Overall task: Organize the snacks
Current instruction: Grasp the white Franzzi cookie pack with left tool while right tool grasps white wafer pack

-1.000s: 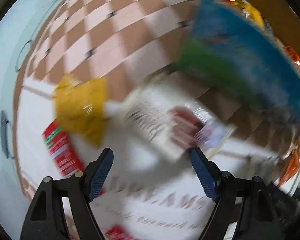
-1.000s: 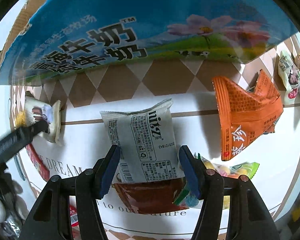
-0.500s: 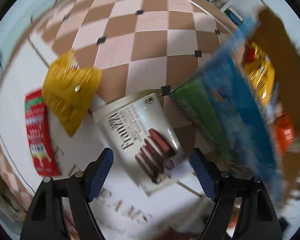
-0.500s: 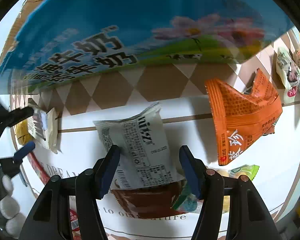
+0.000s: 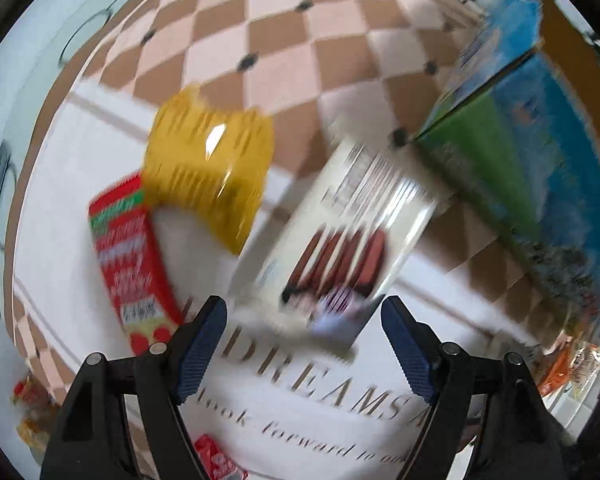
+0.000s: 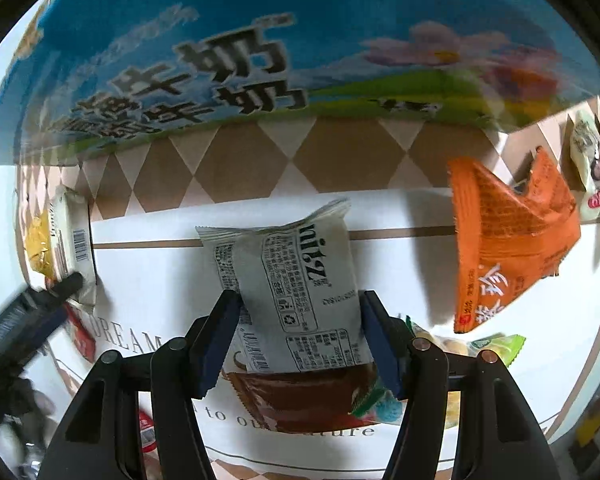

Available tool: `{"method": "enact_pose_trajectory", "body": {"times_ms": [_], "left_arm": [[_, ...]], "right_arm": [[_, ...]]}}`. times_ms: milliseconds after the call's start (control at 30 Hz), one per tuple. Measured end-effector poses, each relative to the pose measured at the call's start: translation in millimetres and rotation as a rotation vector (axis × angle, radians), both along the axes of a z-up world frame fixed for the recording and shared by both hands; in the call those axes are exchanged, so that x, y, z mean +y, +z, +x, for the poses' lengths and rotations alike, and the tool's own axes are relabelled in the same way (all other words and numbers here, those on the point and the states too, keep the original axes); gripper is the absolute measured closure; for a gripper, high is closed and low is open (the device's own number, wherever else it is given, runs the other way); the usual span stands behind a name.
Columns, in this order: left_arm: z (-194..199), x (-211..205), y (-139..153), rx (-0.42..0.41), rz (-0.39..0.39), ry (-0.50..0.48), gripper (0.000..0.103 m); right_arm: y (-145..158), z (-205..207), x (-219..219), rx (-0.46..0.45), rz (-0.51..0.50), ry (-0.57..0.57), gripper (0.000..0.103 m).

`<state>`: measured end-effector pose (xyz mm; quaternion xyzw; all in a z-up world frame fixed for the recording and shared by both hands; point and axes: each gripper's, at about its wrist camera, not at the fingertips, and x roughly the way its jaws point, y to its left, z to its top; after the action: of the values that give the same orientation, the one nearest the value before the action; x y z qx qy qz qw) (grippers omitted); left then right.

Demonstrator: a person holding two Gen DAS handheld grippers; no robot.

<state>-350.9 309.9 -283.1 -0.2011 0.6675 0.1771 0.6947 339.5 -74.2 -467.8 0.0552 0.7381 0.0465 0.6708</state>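
Observation:
My right gripper (image 6: 302,336) is shut on a pale grey snack packet (image 6: 296,280), which hangs above a brown packet (image 6: 300,396) on the white lettered mat (image 6: 160,280). A blue milk carton (image 6: 260,60) with an open top fills the far side of that view. My left gripper (image 5: 304,344) stands open, pointing down over a cream packet showing chocolate sticks (image 5: 340,248). The packet's near end lies just ahead of the pads and neither pad touches it. In the right wrist view the cream packet (image 6: 72,248) sits far left, with the left gripper as a dark blur beside it.
A yellow packet (image 5: 208,164) and a red packet (image 5: 132,256) lie left of the cream one. The carton (image 5: 540,140) stands to its right. An orange packet (image 6: 508,248) and a green-yellow one (image 6: 480,348) lie right of my right gripper. Checked floor surrounds the mat.
The left gripper has swung and rolled over the cream packet, which now lies closer to its fingertips. The right gripper keeps its hold; the grey packet tilted briefly and straightened.

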Motion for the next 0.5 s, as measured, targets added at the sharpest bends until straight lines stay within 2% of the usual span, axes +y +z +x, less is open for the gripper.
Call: {"method": "enact_pose_trajectory", "body": {"times_ms": [167,300,400,500], "left_arm": [[23.8,-18.1,-21.5,0.056,0.055,-0.18,0.023],[23.7,-34.9,-24.1,0.034,0.083,-0.248,0.04],[20.6,-38.8,-20.2,0.034,0.097,-0.28,0.041],[-16.4,-56.2,-19.5,0.066,0.102,-0.31,0.041]], "right_arm": [[-1.2,0.2,7.3,0.012,-0.024,0.036,0.037],[0.5,-0.6,12.1,0.006,-0.035,0.057,0.038],[3.4,-6.8,17.4,-0.009,-0.038,0.07,0.042],[5.0,-18.0,13.4,0.011,-0.027,0.079,0.047]]}}
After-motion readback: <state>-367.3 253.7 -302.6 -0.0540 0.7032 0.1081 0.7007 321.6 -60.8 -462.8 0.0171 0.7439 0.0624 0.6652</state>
